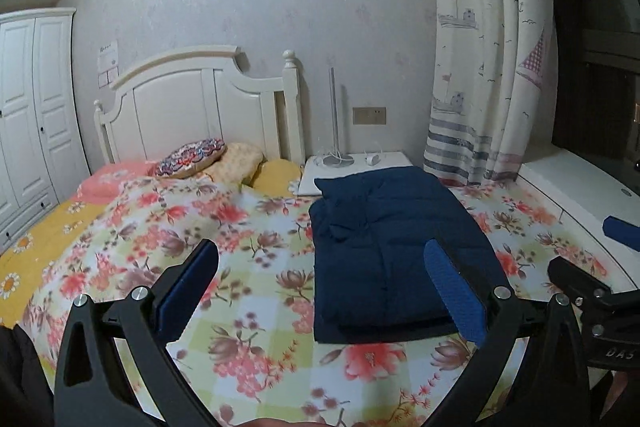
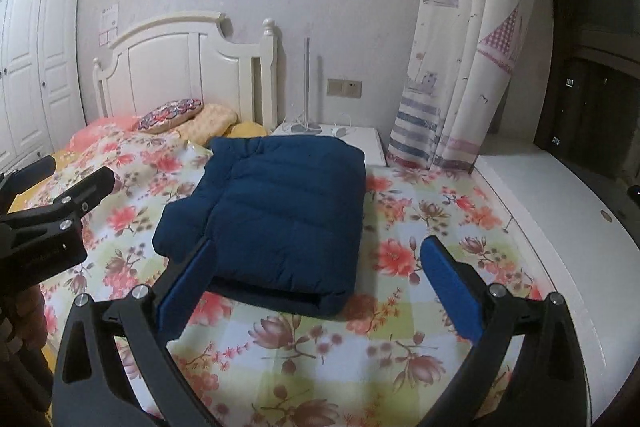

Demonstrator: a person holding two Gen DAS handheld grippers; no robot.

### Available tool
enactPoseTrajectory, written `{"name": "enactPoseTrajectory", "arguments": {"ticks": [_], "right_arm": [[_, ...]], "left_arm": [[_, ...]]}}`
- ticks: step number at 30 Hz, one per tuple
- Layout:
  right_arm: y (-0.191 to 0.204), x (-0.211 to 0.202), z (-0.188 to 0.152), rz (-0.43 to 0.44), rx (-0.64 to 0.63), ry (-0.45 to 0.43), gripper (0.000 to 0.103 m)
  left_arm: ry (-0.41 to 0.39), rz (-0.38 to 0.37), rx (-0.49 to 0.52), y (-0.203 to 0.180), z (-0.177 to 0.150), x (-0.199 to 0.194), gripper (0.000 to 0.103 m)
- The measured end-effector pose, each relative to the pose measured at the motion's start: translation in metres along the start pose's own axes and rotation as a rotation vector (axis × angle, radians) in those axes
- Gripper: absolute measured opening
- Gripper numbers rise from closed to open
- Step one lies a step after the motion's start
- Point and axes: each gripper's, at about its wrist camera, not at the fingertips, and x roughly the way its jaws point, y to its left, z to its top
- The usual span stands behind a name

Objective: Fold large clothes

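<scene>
A dark blue padded jacket lies folded into a thick rectangle on the floral bedspread; it also shows in the right wrist view. My left gripper is open and empty, held above the bed just short of the jacket's near edge. My right gripper is open and empty, near the jacket's front edge, its left finger in front of the jacket's corner. Each gripper shows at the edge of the other's view: the right one and the left one.
A white headboard and several pillows are at the far end. A white nightstand with a lamp stands beside the bed. A patterned curtain and a white ledge run along the right. A white wardrobe stands at the left.
</scene>
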Motion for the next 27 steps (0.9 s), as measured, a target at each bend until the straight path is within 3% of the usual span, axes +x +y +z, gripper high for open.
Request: {"name": "enactPoseTrajectory", "arguments": {"ticks": [27], "right_arm": [[0.0088, 0.005, -0.0077, 0.021, -0.012, 0.025, 0.1]], "left_arm": [[0.016, -0.014, 0.004, -0.0005, -0.0074, -0.0049, 0.099]]}}
